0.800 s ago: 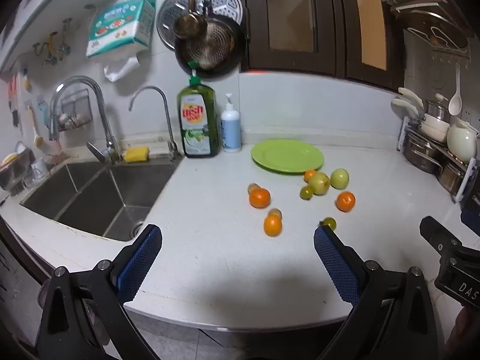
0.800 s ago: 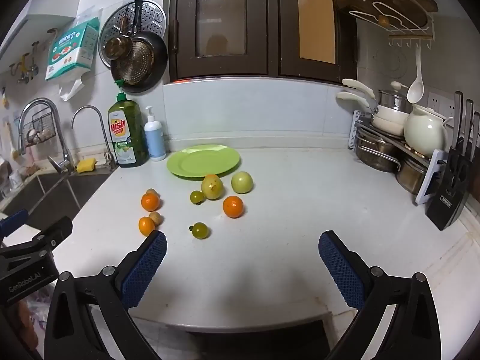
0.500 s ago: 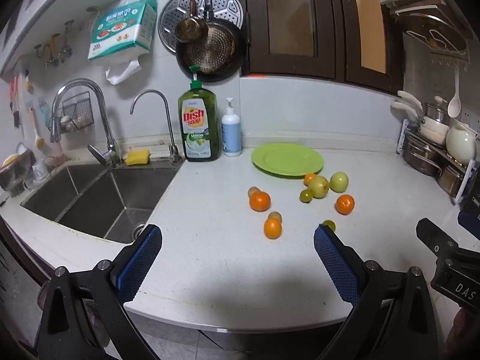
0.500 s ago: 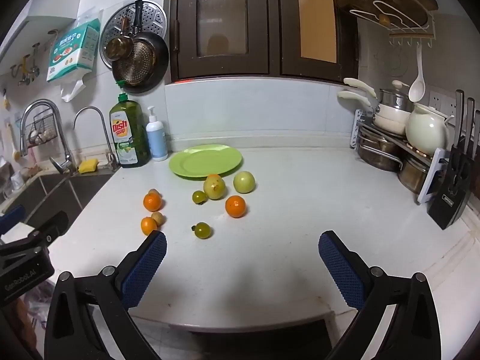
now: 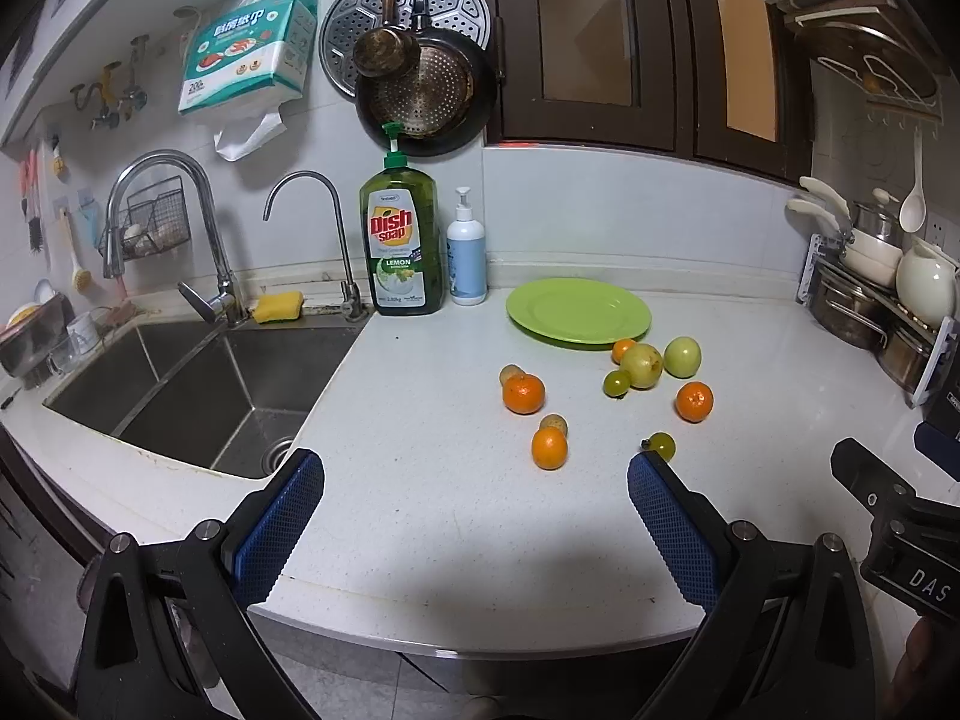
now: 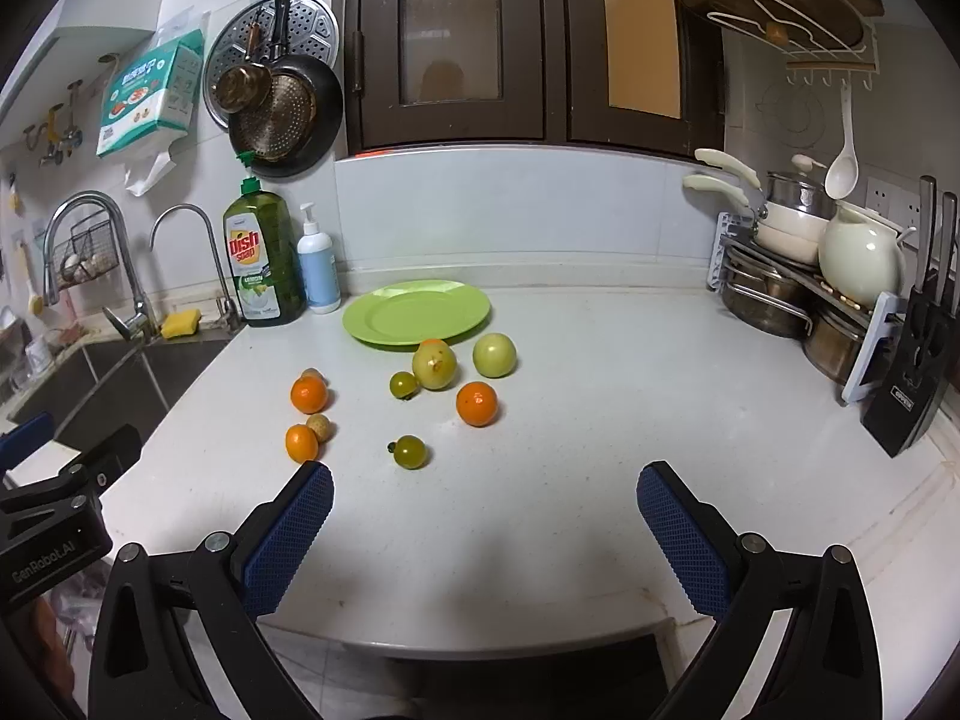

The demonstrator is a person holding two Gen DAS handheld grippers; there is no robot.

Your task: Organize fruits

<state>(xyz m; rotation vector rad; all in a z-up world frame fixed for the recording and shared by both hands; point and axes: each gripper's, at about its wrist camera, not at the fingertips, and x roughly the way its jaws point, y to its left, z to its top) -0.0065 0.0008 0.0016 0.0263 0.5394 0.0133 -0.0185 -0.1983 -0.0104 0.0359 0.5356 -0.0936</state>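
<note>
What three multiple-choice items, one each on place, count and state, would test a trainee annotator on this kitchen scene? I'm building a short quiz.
1. Where is the green plate?
A. in the sink
B. on the counter beside the soap bottles
C. on the pot rack

2. How many fruits lie on the plate?
A. none
B. two
C. four

3. How do the right gripper fingers stand?
A. shut on an orange
B. shut, empty
C. wide open, empty

Answers: 1 B, it rests right of the dish soap. 2 A, its surface is bare. 3 C, bare counter shows between them.
</note>
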